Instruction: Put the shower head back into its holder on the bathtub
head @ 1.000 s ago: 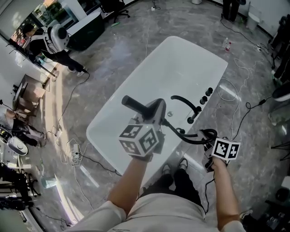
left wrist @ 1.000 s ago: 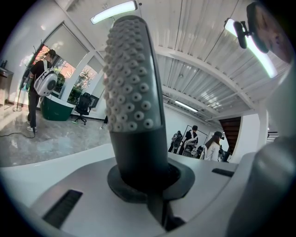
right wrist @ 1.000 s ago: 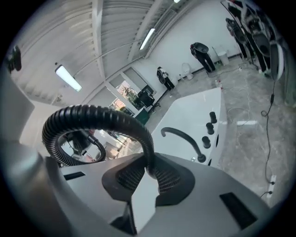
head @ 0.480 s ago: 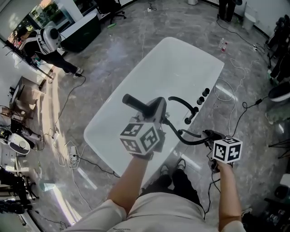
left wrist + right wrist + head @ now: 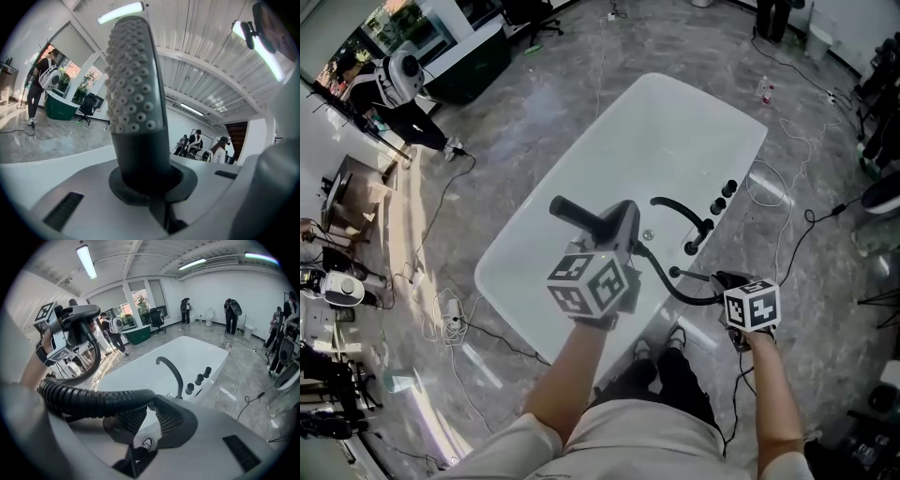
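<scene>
one dark grey shower head (image 5: 133, 93), a rounded stick studded with rows of pale rubbery nozzles, clamped at its smooth stem by the closed jaws of the left gripper (image 5: 145, 185); held up over the near rim of the bathtub (image 5: 675, 122). one black corrugated hose (image 5: 93, 401), pinched between the ribbed pads of the right gripper (image 5: 140, 427), just off the tub's edge. glossy white, rounded tub; along its rim one arched black spout (image 5: 680, 211) and three round black knobs (image 5: 724, 197).
</scene>
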The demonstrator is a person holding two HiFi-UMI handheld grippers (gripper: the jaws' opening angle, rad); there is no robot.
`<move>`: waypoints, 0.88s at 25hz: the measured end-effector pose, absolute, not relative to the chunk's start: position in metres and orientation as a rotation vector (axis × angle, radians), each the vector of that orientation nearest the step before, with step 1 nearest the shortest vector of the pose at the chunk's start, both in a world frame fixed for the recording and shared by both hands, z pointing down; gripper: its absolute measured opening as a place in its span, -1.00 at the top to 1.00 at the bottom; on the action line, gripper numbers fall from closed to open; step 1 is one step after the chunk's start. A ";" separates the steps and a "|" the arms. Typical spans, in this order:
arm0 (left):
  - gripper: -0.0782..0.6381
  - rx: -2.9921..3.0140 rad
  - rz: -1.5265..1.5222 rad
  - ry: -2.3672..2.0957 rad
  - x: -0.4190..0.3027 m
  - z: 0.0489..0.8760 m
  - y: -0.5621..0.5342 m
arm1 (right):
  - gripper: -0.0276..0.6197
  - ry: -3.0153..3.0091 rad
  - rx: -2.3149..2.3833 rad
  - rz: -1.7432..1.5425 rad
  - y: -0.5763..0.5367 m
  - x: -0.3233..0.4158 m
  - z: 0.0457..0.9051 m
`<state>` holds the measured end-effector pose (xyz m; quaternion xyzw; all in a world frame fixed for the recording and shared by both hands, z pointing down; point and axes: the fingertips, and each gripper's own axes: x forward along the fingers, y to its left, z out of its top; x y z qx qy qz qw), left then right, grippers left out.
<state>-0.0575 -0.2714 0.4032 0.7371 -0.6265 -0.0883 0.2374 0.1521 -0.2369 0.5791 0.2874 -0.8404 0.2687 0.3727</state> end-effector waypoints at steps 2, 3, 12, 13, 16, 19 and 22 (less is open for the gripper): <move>0.73 2.014 -0.234 -1.722 -0.058 0.406 -0.273 | 0.70 -2.156 0.734 0.650 -0.243 0.144 0.587; 0.73 2.009 -0.233 -1.725 -0.059 0.408 -0.273 | 0.70 -2.158 0.732 0.633 -0.245 0.141 0.592; 0.73 1.995 -0.229 -1.771 -0.074 0.414 -0.274 | 0.70 -2.237 0.705 0.706 -0.250 0.133 0.656; 0.73 1.999 -0.227 -1.774 -0.075 0.414 -0.274 | 0.70 -2.241 0.703 0.717 -0.249 0.132 0.662; 0.73 2.006 -0.219 -1.783 -0.077 0.418 -0.274 | 0.70 -2.251 0.704 0.738 -0.248 0.128 0.680; 0.73 2.011 -0.208 -1.793 -0.080 0.420 -0.274 | 0.70 -2.258 0.710 0.753 -0.248 0.124 0.697; 0.73 2.021 -0.204 -1.798 -0.085 0.421 -0.274 | 0.70 -2.259 0.713 0.747 -0.250 0.118 0.717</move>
